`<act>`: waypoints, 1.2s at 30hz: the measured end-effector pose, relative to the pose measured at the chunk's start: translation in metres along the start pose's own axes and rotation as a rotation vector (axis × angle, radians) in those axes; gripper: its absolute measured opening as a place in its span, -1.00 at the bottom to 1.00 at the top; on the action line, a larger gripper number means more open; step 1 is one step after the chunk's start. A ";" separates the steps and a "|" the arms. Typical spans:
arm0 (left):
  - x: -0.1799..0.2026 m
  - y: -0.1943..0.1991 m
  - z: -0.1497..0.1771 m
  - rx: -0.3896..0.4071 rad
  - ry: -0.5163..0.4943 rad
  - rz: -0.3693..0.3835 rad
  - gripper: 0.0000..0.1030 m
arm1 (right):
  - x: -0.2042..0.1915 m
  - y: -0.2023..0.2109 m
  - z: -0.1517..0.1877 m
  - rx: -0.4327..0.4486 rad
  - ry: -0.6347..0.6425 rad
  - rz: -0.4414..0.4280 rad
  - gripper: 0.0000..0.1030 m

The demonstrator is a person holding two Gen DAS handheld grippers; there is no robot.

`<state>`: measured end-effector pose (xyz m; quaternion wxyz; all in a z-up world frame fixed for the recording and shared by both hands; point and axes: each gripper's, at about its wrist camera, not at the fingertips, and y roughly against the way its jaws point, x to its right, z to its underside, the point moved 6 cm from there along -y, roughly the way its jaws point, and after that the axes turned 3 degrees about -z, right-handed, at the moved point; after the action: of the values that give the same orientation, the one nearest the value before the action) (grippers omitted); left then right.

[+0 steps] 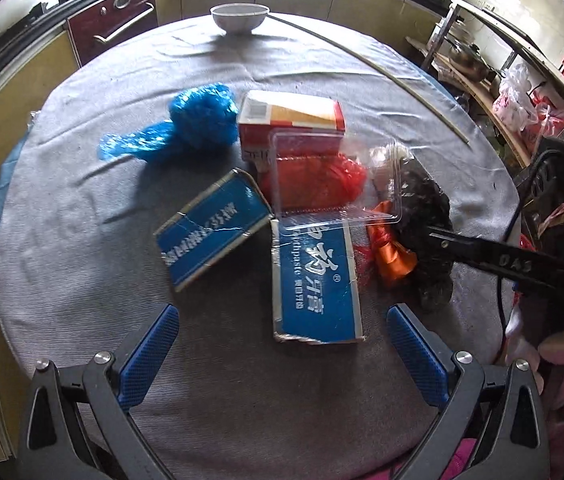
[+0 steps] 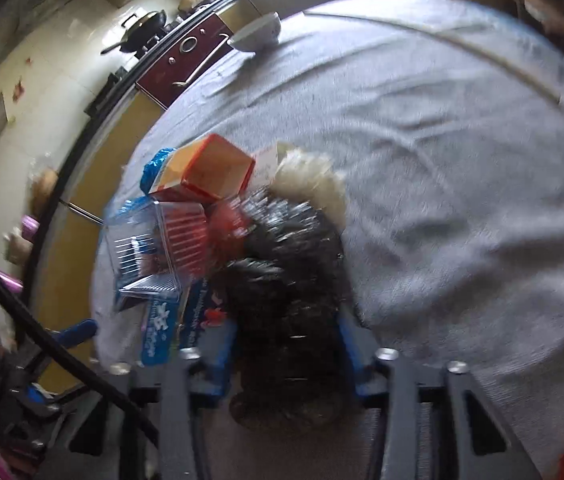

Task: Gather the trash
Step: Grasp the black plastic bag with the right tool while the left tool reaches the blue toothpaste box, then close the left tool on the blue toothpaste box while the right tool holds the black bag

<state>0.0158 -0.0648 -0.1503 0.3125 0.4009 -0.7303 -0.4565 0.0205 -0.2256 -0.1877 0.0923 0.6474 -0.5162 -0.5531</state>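
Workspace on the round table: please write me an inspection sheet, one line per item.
Surface: round table under a wrinkled grey cloth.
Job's things: crumpled blue bag; orange box; clear clamshell over a red bag; two flattened blue toothpaste boxes; orange wrapper; black bag.
Clutter: white bowl and a thin stick at the far side.
Grippers: left gripper open, above the nearer toothpaste box, holding nothing; right gripper closed on the black bag.
Cables: a black cable beside the right gripper.
Surroundings: kitchen cabinets, oven, rack with pots.
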 end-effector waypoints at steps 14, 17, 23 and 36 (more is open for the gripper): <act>0.025 -0.030 -0.007 -0.089 0.025 0.041 0.28 | 0.031 0.052 0.020 0.114 -0.126 -0.208 -0.15; 0.021 -0.040 -0.002 -0.126 0.071 0.090 0.09 | 0.036 0.063 0.021 0.141 -0.142 -0.236 -0.15; 0.023 -0.032 0.011 -0.120 0.045 0.100 0.08 | 0.043 0.076 0.024 0.166 -0.147 -0.210 -0.15; 0.050 0.009 0.038 -0.170 -0.058 0.177 0.08 | 0.088 0.125 0.024 0.285 -0.186 -0.138 -0.15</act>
<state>-0.0421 -0.0900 -0.1527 0.3633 0.2937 -0.7301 -0.4987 -0.0830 -0.3387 -0.1649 -0.0867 0.6339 -0.5498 -0.5369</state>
